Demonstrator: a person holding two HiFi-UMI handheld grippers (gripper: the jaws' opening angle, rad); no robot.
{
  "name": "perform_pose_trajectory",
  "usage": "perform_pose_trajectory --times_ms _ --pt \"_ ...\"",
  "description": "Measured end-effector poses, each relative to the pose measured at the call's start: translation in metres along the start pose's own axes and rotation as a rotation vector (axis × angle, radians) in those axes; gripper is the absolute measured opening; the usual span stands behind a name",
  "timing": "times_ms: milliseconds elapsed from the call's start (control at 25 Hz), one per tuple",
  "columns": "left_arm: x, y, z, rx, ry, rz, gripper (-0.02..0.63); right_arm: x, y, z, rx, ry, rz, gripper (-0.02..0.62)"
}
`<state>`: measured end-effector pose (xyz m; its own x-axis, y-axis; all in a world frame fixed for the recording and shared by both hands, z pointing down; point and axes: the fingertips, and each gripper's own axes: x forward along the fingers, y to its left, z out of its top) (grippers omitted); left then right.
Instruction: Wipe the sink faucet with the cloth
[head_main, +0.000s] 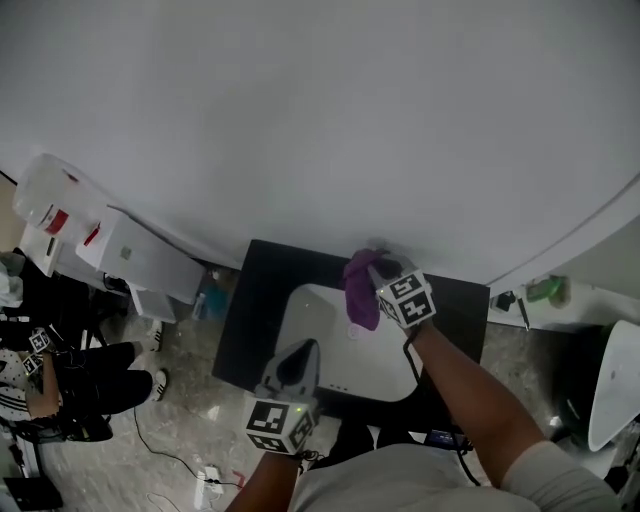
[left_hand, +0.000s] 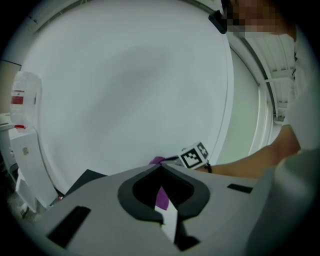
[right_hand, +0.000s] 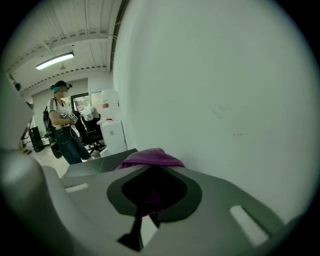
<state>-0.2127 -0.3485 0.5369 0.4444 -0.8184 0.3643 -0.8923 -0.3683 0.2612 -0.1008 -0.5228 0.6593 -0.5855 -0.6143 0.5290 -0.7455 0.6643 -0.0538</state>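
Observation:
A purple cloth (head_main: 360, 288) hangs over the back of the white sink (head_main: 320, 350), which is set in a black counter (head_main: 250, 310). It covers the faucet, of which I see almost nothing. My right gripper (head_main: 376, 272) is shut on the cloth, close to the white wall. In the right gripper view the cloth (right_hand: 150, 157) bunches over the closed tips of the right gripper (right_hand: 152, 167). My left gripper (head_main: 299, 352) hovers at the sink's front edge, shut and holding nothing. From the left gripper (left_hand: 161, 166) I see the cloth (left_hand: 161, 198) and the right gripper's marker cube (left_hand: 194, 156) ahead.
White cabinets (head_main: 130, 255) stand left of the counter, and a seated person (head_main: 60, 380) is at the far left. A green bottle (head_main: 545, 290) rests on a white ledge to the right. A cable and power strip (head_main: 210, 485) lie on the floor. Another person (right_hand: 62, 125) stands in the distance.

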Motion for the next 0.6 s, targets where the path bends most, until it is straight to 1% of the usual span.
perform_pose_trajectory --times_ms 80,160,200,280,400,480,600 --pt "-0.001 0.005 -0.001 -0.007 -0.003 0.004 0.006 -0.022 0.036 -0.024 -0.003 -0.011 0.049 0.024" --pt "-0.002 0.01 -0.002 -0.01 -0.004 0.007 0.006 -0.033 0.066 -0.055 -0.005 0.019 0.088 0.025" --pt "-0.003 0.012 -0.002 -0.008 -0.003 0.007 0.006 -0.031 0.072 -0.068 0.0 0.041 0.089 0.025" --pt "-0.003 0.012 -0.001 -0.002 -0.001 0.004 0.006 -0.021 0.061 -0.075 0.015 0.059 0.055 0.025" --pt "-0.003 0.007 0.002 0.008 -0.002 0.001 0.006 0.005 0.024 -0.059 -0.019 0.055 -0.016 0.025" --pt "-0.004 0.004 0.002 0.008 -0.004 0.005 0.006 0.02 0.015 -0.055 -0.039 0.075 -0.012 0.025" --pt "-0.007 0.006 0.002 0.005 -0.009 0.014 0.006 0.017 0.035 -0.062 -0.066 0.082 0.016 0.024"
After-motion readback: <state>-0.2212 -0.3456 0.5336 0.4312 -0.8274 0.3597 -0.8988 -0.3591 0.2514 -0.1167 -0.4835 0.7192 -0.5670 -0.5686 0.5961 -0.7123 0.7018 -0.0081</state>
